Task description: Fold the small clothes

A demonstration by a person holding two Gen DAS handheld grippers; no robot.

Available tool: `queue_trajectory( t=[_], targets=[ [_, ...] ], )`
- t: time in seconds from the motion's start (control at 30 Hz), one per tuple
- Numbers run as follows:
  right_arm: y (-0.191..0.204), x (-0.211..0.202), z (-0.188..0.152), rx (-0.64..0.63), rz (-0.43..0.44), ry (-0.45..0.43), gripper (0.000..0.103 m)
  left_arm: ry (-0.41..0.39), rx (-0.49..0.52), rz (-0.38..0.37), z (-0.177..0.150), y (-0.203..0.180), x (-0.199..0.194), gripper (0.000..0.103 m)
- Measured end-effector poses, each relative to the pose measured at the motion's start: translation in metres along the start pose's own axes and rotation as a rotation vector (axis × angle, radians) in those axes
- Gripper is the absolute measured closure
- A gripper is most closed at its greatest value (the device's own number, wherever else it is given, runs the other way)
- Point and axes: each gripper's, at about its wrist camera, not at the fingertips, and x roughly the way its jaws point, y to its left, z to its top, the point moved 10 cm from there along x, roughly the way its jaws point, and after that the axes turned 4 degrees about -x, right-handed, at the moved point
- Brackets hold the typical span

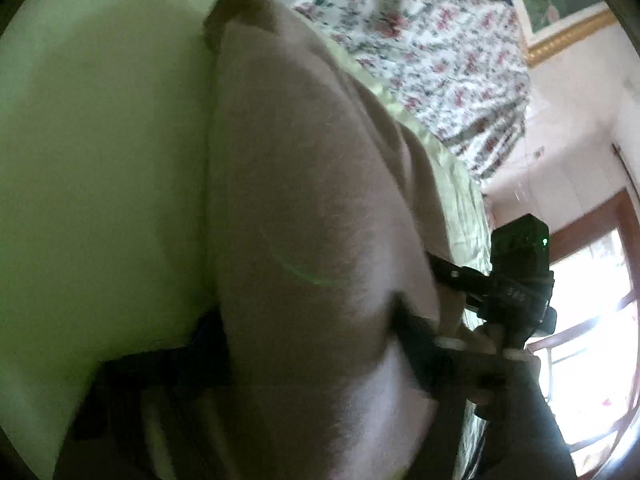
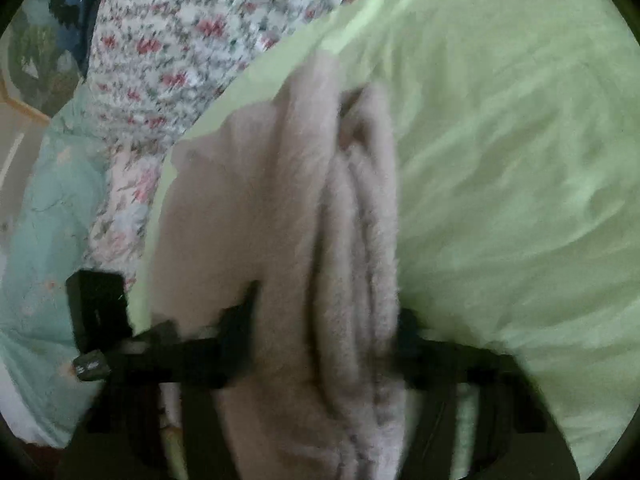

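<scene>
Right now a fuzzy beige garment (image 2: pixel 280 216) is lying bunched in thick folds on the pale green sheet (image 2: pixel 500 140), near where a floral bedspread (image 2: pixel 180 40) is covering the rest of the bed. The right gripper (image 2: pixel 324 332) is straddling the folded bundle, its dark fingers (image 2: pixel 236 320) sitting on either side of the plush cloth and appearing to pinch it. Seen from the left wrist, the same garment (image 1: pixel 304 184) is filling the middle of the picture, with the left gripper (image 1: pixel 308 340) around its near end; blur is hiding whether those pads are pressing or merely standing apart. A hand (image 1: pixel 480 344) is gripping the other black tool at the right.
</scene>
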Motion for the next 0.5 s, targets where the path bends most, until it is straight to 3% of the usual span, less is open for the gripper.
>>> queue_trajectory(
  t=[0.07, 0.13, 0.27, 0.5],
  targets=[
    [0.009, -0.004, -0.001, -0.025, -0.021, -0.014, 0.066, -0.013, 0.006, -0.015, 0.000, -0.003, -0.008, 0.053],
    [0.030, -0.013, -0.003, -0.051, -0.012, -0.041, 0.069, -0.024, 0.020, -0.015, -0.005, -0.003, -0.027, 0.055],
    [0.081, -0.018, -0.017, -0.109, 0.055, -0.060, 0.071, -0.086, 0.055, 0.005, -0.018, 0.001, -0.079, 0.056],
    [0.169, 0.018, -0.065, -0.172, 0.193, -0.038, 0.072, -0.170, 0.079, 0.071, -0.065, 0.036, -0.186, 0.056]
  ],
)
